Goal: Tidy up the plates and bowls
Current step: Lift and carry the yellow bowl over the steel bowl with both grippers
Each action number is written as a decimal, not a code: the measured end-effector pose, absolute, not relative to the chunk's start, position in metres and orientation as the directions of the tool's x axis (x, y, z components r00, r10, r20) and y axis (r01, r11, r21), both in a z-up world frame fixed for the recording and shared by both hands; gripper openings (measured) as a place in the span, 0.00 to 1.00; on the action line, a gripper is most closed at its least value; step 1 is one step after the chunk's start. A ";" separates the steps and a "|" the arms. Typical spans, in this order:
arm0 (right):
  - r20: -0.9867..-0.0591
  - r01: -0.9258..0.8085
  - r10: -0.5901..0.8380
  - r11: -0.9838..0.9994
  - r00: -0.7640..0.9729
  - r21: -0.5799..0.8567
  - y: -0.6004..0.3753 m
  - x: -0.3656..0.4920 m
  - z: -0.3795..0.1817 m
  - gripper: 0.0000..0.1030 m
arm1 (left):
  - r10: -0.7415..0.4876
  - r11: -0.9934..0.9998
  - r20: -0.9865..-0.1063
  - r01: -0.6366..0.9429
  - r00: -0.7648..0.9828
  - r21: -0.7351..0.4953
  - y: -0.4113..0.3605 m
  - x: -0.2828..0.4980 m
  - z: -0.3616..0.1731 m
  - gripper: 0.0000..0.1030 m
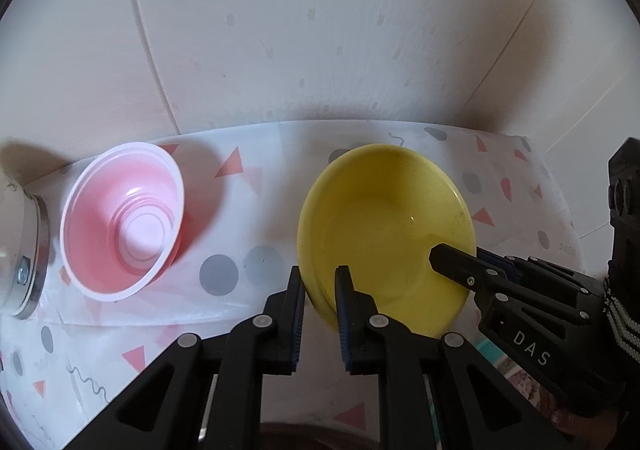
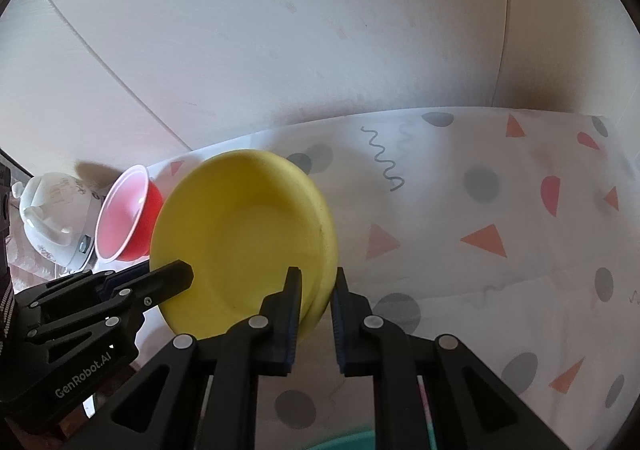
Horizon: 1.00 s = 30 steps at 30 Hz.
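With both the left gripper (image 1: 320, 282) and right gripper (image 2: 316, 286) clamped on opposite rims of the yellow plate (image 1: 384, 234), right of the pink bowl (image 1: 124, 217), lifting evenly should keep it level.

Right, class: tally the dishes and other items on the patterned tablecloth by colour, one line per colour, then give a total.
Yellow: 1, the yellow plate, gripped at its rim by both grippers.
Red and pink: 1, the red bowl.
White: 1, the white teapot.
Total: 3
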State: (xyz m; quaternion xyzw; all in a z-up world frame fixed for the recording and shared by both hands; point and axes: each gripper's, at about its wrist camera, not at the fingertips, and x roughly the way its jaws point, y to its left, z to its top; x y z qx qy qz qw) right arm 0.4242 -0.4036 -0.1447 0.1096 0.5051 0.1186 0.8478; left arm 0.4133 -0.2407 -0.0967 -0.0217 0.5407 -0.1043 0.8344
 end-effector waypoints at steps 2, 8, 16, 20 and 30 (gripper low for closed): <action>-0.828 -0.097 0.314 0.948 0.465 0.305 -0.402 0.420 -0.141 0.14 | -0.201 0.977 -0.896 0.152 0.397 -0.152 -0.238 0.409 -0.094 0.15; -0.816 -0.118 0.323 0.945 0.479 0.305 -0.392 0.410 -0.129 0.14 | -0.218 0.974 -0.883 0.152 0.415 -0.169 -0.225 0.390 -0.081 0.15; -0.806 -0.143 0.331 0.943 0.491 0.301 -0.376 0.384 -0.113 0.14 | -0.234 0.970 -0.864 0.164 0.446 -0.178 -0.207 0.359 -0.065 0.15; -0.802 -0.145 0.336 0.941 0.493 0.306 -0.368 0.374 -0.110 0.14 | -0.243 0.969 -0.860 0.160 0.448 -0.190 -0.197 0.344 -0.060 0.15; -0.797 -0.161 0.356 0.934 0.488 0.319 -0.347 0.347 -0.106 0.14 | -0.262 0.964 -0.849 0.173 0.458 -0.203 -0.174 0.308 -0.052 0.15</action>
